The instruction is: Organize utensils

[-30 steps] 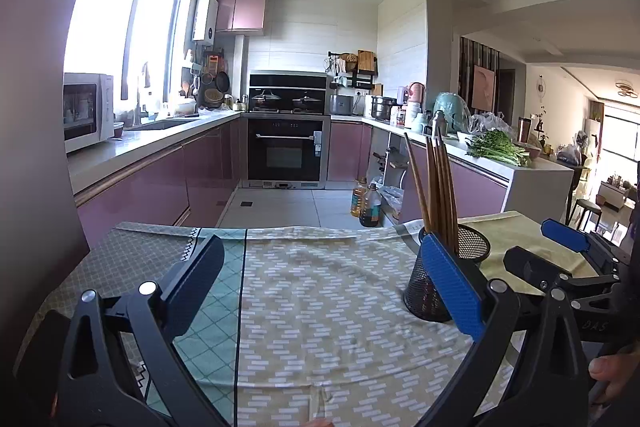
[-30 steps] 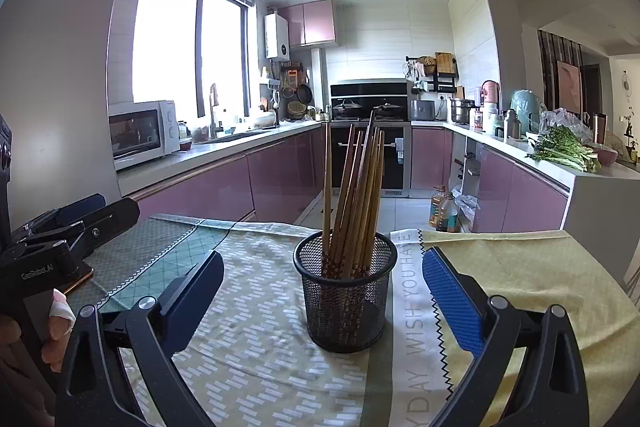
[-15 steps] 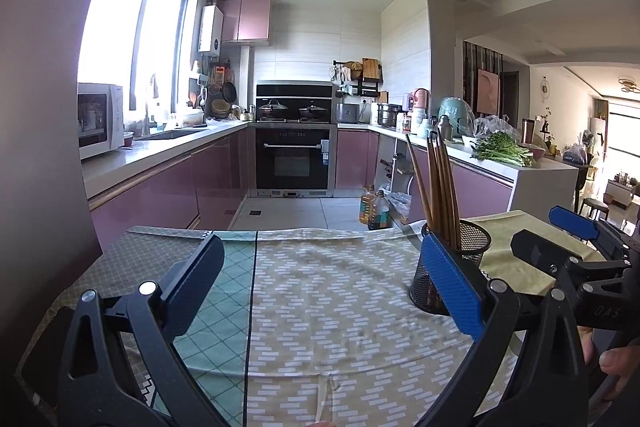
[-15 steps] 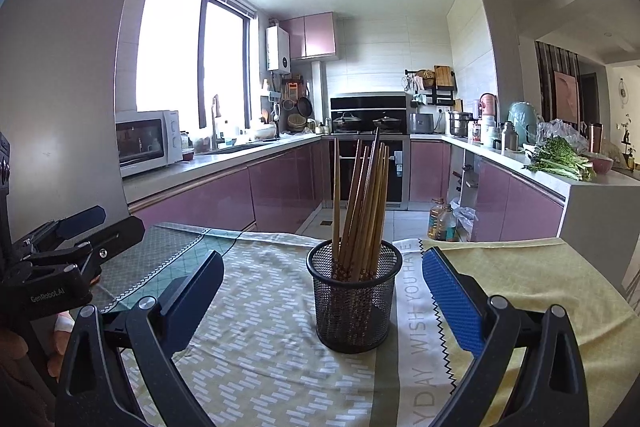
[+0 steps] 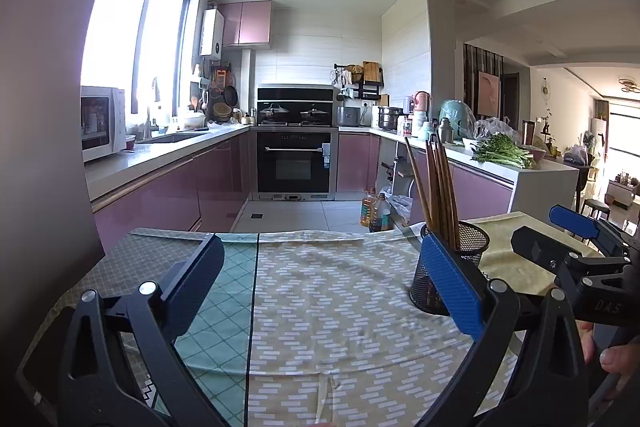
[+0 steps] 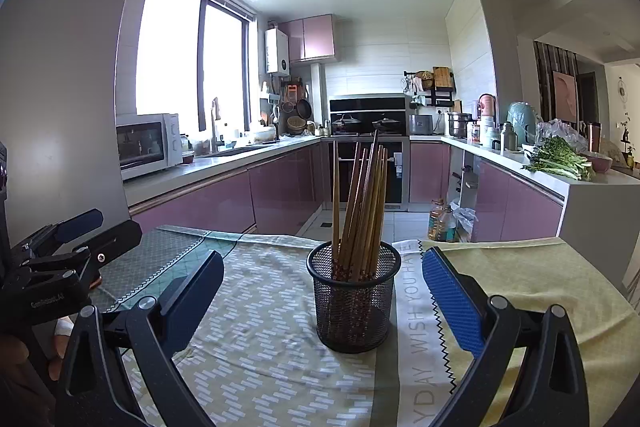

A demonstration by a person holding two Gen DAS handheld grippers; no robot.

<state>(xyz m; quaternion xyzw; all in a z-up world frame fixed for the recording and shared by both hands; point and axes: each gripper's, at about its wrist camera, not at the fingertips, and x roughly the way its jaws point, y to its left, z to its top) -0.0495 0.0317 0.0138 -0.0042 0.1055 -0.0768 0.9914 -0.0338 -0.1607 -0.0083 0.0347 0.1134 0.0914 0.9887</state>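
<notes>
A black mesh holder [image 6: 353,297] stands upright on the cloth-covered table [image 6: 260,347], with several brown wooden chopsticks [image 6: 366,203] leaning inside it. My right gripper [image 6: 322,287] is open, the holder sitting just beyond and between its fingers, untouched. In the left wrist view the same holder [image 5: 464,267] shows at right, partly behind my blue right finger [image 5: 452,291]. My left gripper [image 5: 320,283] is open over bare cloth, holding nothing. Each gripper appears in the other's view: the left gripper [image 6: 68,247] at far left, the right gripper [image 5: 576,239] at far right.
The table carries patterned cloths: green check at left [image 5: 212,307], beige brick pattern in the middle, yellow at right [image 6: 540,291]. Beyond the table's far edge lies a kitchen with pink cabinets, an oven [image 5: 294,163] and oil bottles [image 6: 440,223] on the floor.
Both cameras have risen and tilted back slightly, so the table and holder sit lower in view. Both grippers stay open and the holder has not moved.
</notes>
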